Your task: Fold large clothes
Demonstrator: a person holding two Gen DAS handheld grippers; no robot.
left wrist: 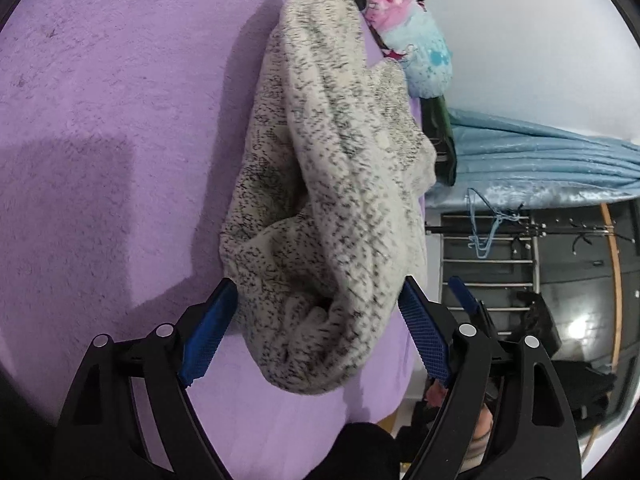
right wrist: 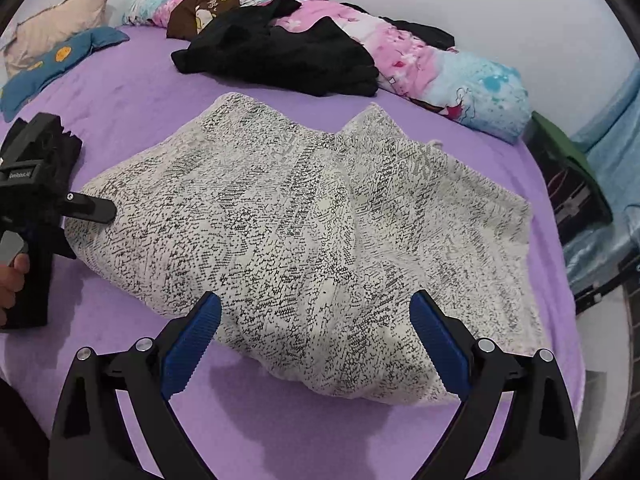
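A large cream sweater with black speckles [right wrist: 304,216] lies spread and rumpled on the purple bed cover [right wrist: 132,92]. My right gripper [right wrist: 316,340] is open, its blue pads [right wrist: 192,344] wide apart over the sweater's near edge, nothing pinched. In the left wrist view the sweater [left wrist: 332,184] runs away from me in a long bunched strip. My left gripper [left wrist: 316,332] is open, with the sweater's thick near end lying between the jaws, not pressed. The right wrist view also shows the left gripper [right wrist: 92,208] at the sweater's left edge, held by a hand [right wrist: 12,280].
Black clothes [right wrist: 280,56] and a rolled pink and blue quilt [right wrist: 440,76] lie along the far side by the wall. A beige pillow [right wrist: 60,20] and a blue cushion [right wrist: 52,64] sit far left. Beyond the bed's right edge are blue fabric [left wrist: 540,160] and a metal rack [left wrist: 488,264].
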